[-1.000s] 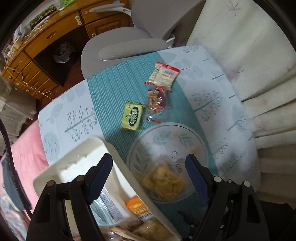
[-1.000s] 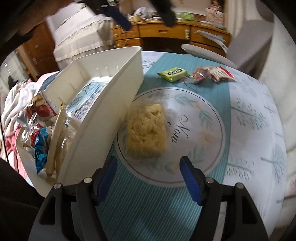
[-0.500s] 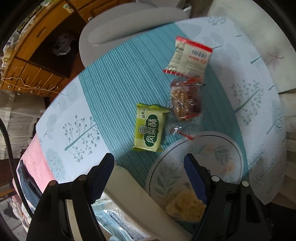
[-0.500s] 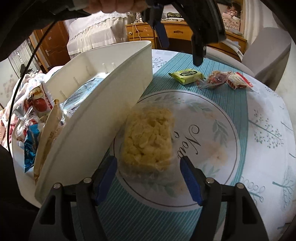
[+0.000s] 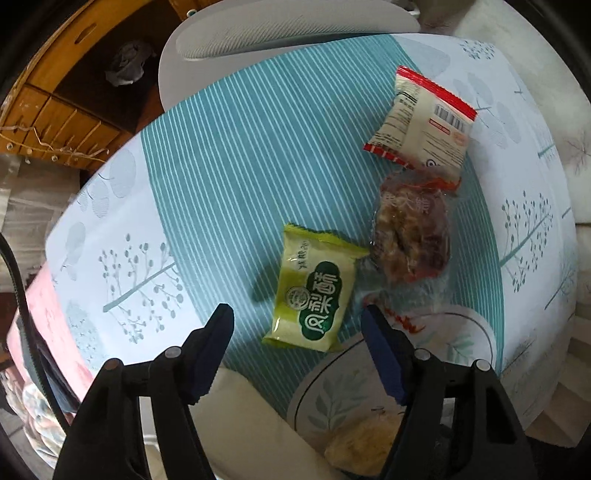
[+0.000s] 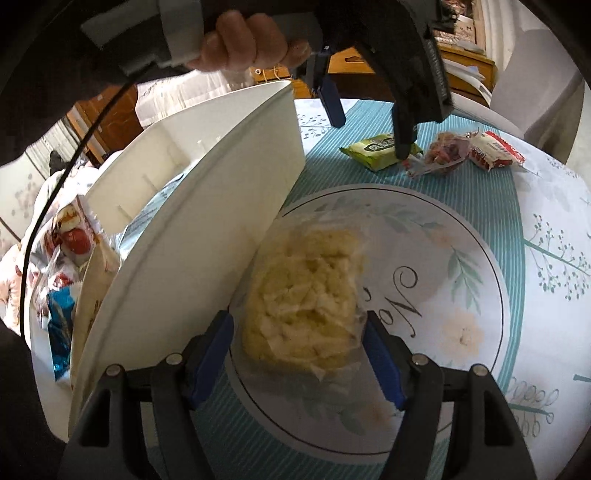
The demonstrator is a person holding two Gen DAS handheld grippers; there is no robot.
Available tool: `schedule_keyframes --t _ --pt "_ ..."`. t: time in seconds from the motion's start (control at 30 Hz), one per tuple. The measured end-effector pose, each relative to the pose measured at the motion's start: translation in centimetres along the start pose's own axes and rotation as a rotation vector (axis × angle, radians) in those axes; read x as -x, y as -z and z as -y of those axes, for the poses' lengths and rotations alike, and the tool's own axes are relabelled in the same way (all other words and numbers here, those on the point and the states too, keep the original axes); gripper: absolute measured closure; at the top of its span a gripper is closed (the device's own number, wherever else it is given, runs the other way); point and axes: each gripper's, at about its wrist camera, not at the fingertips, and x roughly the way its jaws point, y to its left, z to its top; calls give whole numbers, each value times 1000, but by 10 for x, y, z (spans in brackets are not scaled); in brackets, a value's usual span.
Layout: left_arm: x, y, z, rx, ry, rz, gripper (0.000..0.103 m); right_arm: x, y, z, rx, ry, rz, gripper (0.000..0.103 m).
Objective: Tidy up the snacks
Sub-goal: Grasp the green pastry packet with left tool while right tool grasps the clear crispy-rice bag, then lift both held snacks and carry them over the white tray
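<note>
A green snack packet (image 5: 314, 295) lies on the teal runner, with a clear bag of brown nuts (image 5: 410, 240) and a red-and-white packet (image 5: 424, 118) beside it. My left gripper (image 5: 297, 332) is open just above the green packet; it also shows in the right wrist view (image 6: 369, 122). A yellow crumbly snack in clear wrap (image 6: 306, 291) lies on a floral plate (image 6: 461, 258). My right gripper (image 6: 299, 336) is open with its jaws either side of that snack. A white bin (image 6: 207, 229) holding several packets stands left of the plate.
A grey chair (image 5: 280, 29) stands at the far side of the table and a wooden desk (image 5: 66, 88) behind it. The table edge runs along the left (image 5: 59, 236). White fabric (image 5: 554, 74) lies at the right.
My left gripper has moved forward and down from over the bin and plate to the green packet. My right gripper has moved in closer to the yellow snack. Both stay open.
</note>
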Motion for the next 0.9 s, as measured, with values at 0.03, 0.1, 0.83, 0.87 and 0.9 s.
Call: schedule_keyframes --t 0.03,0.1,0.83,0.87,0.9 --pt "-1 -1 0 2 0 0 35 0 -2 2 -16 -7 4 34" --pt "-3 -2 0 1 -2 7 40 2 -6 8 -54 -23 9 41" --pt "25 20 -18 107 98 74 68 41 -7 33 -202 29 54 43" --pt "30 24 -18 109 105 82 68 44 -7 34 -211 32 62 43" --pt "36 29 -17 111 117 92 68 49 -8 34 -224 37 73 43"
